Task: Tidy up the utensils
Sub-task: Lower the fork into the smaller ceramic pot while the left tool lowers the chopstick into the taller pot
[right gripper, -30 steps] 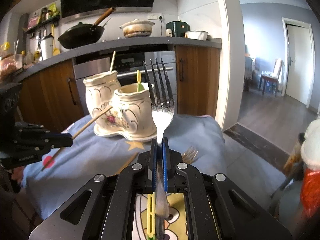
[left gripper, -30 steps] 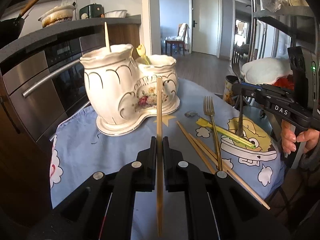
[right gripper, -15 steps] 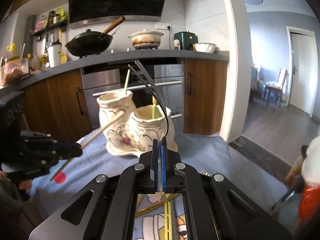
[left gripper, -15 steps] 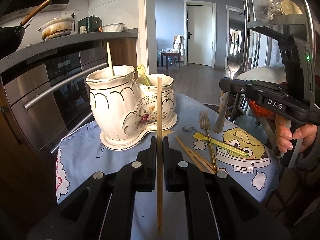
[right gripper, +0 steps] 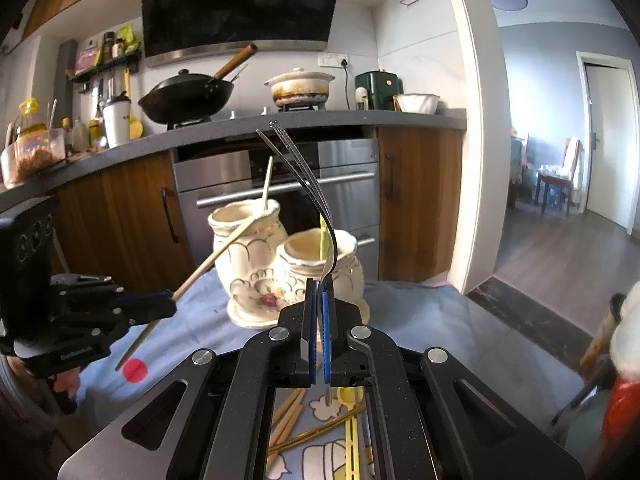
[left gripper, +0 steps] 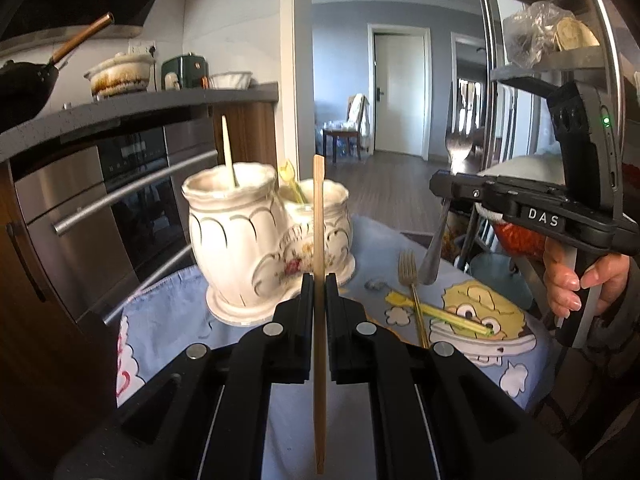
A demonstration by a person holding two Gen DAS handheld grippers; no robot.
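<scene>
Two forks [left gripper: 451, 184], perhaps five chopsticks [left gripper: 319, 264].

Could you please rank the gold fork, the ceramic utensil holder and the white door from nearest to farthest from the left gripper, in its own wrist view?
From the left gripper:
1. Ceramic utensil holder, just ahead, slightly left.
2. Gold fork, lying on the tablecloth, right.
3. White door, far down the hallway.

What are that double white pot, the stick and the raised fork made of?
Pot: likely glazed ceramic, glossy white with gilt lines and painted flowers. Stick: looks like bamboo or wood, matte and tan. Fork: metal, silvery and reflective.
</scene>
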